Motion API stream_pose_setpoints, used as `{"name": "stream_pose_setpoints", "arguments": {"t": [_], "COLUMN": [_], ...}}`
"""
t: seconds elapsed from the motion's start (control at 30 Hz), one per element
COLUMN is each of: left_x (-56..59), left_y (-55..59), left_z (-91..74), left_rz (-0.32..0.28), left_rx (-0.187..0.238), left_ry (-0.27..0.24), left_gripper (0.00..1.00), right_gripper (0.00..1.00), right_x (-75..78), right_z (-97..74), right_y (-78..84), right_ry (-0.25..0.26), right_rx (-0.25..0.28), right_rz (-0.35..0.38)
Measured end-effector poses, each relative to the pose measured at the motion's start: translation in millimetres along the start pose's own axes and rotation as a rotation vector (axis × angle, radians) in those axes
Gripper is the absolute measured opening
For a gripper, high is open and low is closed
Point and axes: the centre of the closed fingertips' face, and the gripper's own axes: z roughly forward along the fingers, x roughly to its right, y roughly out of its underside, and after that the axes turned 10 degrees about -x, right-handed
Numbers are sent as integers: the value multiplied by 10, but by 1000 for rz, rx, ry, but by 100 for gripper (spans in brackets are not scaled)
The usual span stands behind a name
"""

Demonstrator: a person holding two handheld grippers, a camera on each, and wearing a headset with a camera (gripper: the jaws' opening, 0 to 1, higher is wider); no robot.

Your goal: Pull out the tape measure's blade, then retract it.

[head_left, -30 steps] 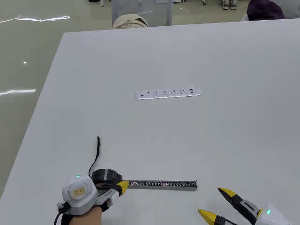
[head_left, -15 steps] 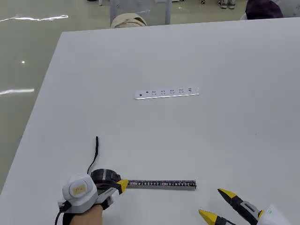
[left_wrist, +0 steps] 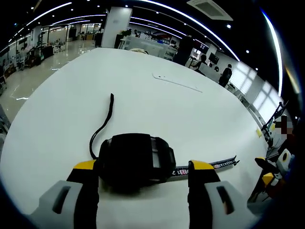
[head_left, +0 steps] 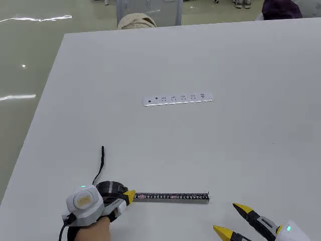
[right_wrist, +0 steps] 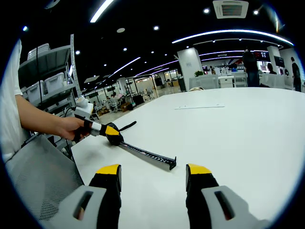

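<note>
A black tape measure [head_left: 111,190] lies at the near left of the white table [head_left: 225,60], and my left gripper [head_left: 125,197] is shut on its case. In the left gripper view the case [left_wrist: 136,157] sits between the yellow-tipped jaws of that gripper [left_wrist: 143,168]. Its blade [head_left: 170,197] is drawn out flat to the right and ends in a hook. The black wrist strap [head_left: 100,165] trails away from the case. My right gripper [head_left: 231,219] is open and holds nothing, a short way right of the blade's end. From the right gripper [right_wrist: 153,170] the blade [right_wrist: 147,155] runs back to the case [right_wrist: 113,138].
A white power strip [head_left: 178,99] lies across the middle of the table. The table's left edge drops to a shiny floor [head_left: 25,75]. A chair back [head_left: 135,20] stands beyond the far edge. Shelving with bins [right_wrist: 52,81] stands behind the person's arm.
The head camera has shifted a little. The blade stays drawn out at about the same length, and both grippers hold their places.
</note>
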Motion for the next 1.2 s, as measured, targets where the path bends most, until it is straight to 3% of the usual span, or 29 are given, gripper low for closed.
{"name": "stream_pose_setpoints", "arguments": {"t": [0.13,0.63,1.2], "left_x": [-14,-48,-94], "left_y": [-12,-10,21], "left_z": [-7,17,73], "left_rz": [-24,-29,-16], "left_rx": [11,9,-20], "left_ry": [-7,-33,-88], "left_gripper": [72,69,67], "right_gripper": [54,53,51], "right_x": [4,20,38], "right_z": [-2,-18,-47], "right_y": [1,30,36], "right_ry": [-1,4,9], "right_rx": [6,0,-3], "right_rz": [14,19,17]}}
